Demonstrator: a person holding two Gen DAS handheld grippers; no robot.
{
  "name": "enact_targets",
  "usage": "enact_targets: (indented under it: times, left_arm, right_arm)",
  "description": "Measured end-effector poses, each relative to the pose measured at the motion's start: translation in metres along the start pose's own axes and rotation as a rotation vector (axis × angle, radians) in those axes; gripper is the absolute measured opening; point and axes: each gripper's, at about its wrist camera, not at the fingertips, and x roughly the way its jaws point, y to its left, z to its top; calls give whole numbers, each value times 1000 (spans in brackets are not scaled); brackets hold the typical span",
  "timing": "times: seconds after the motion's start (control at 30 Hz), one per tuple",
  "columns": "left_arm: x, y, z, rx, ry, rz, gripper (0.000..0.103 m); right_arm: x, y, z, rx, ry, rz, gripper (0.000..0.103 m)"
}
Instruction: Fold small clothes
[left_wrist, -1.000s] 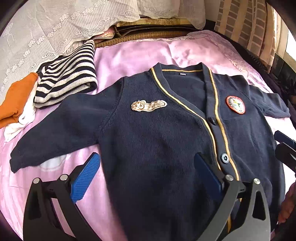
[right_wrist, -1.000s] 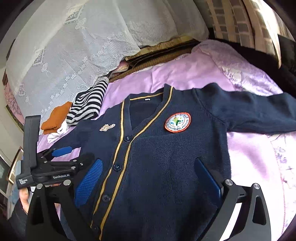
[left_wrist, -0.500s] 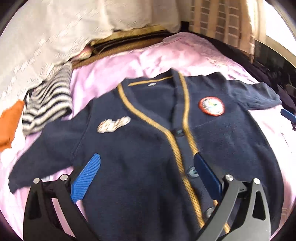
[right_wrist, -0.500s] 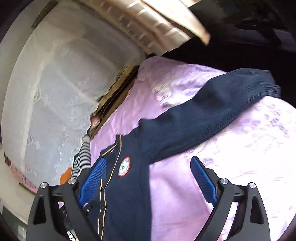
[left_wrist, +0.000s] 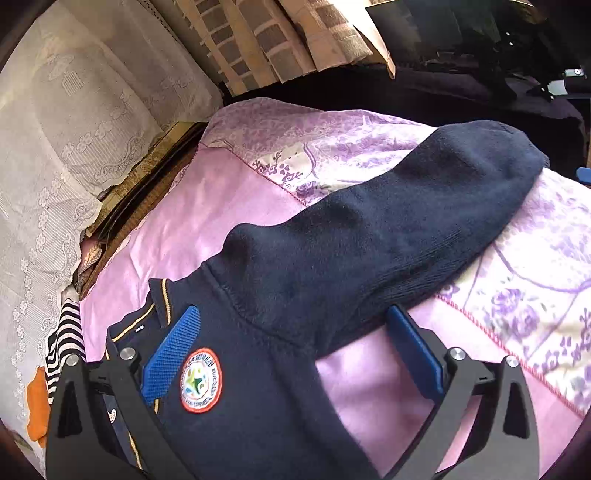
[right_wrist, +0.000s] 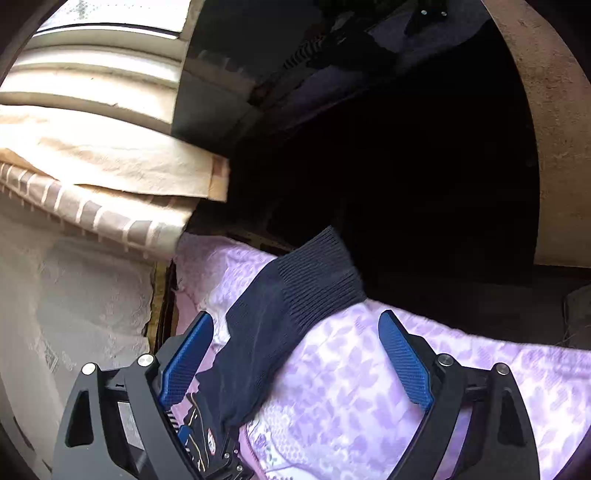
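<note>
Navy knit cardigan with round red-rimmed badge (left_wrist: 258, 369) flat on pink-and-lilac floral bed cover (left_wrist: 535, 314), one sleeve stretched across it, left tongs (left_wrist: 291, 354) apart over the badge and armpit, right tongs (right_wrist: 295, 362) apart but closing around the ribbed cuff (right_wrist: 317, 273), pads not touching.

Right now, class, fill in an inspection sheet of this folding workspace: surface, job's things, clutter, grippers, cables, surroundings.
Surface: pink and purple floral bedspread, bare beside the sleeve.
Job's things: navy cardigan lying flat, round badge facing up, one sleeve stretched out; its ribbed cuff reaches the bed's edge.
Clutter: striped garment and orange cloth at the far side.
Grippers: left gripper open above the shoulder; right gripper closing, jaws apart, sleeve between them, unpressed.
Cables: thin wires near the left gripper's body.
Surroundings: lace cover, checked curtain, dark area beyond the bed.
</note>
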Motion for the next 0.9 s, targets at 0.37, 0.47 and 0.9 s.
enact_targets:
  times: [0.37, 0.47, 0.9]
  left_arm:
    - [0, -14, -3, 13, -56, -43, 85]
    - [-1, -13, -3, 11, -58, -68, 76]
    - [-3, -8, -5, -30, -39, -187, 49]
  right_arm:
    - [68, -23, 19, 103, 159, 61, 21]
    - [53, -3, 15, 28, 78, 101, 14]
    - [9, 111, -8, -326, -50, 57, 8]
